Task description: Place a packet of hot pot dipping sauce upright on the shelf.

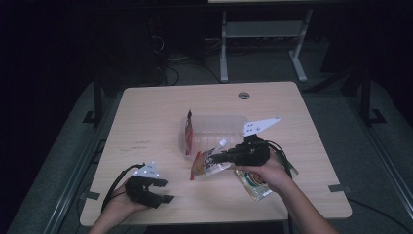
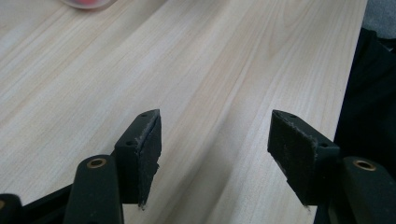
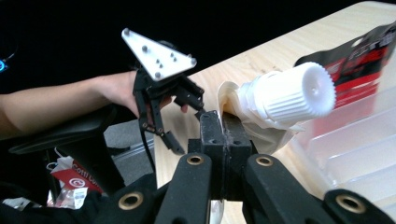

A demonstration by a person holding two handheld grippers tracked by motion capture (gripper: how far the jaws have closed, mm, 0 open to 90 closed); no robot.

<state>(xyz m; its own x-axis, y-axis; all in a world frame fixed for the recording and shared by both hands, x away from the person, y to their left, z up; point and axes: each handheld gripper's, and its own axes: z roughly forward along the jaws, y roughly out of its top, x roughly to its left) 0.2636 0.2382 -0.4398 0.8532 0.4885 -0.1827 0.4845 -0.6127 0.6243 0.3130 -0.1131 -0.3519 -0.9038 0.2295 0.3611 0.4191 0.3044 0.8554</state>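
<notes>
Your right claw (image 1: 214, 158) has a spouted pouch (image 1: 207, 165) pinched and lifted at the clear bin's (image 1: 214, 127) 6 o'clock, not yet inside, while your left claw (image 1: 163, 191) gapes empty over the surface (image 1: 146, 117) at 7 o'clock.

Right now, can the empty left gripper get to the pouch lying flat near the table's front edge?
Probably yes. The left gripper has open jaws holding nothing, and bare table lies between it and the flat pouch. Only the right hand hovering above it might crowd the reach.
</notes>
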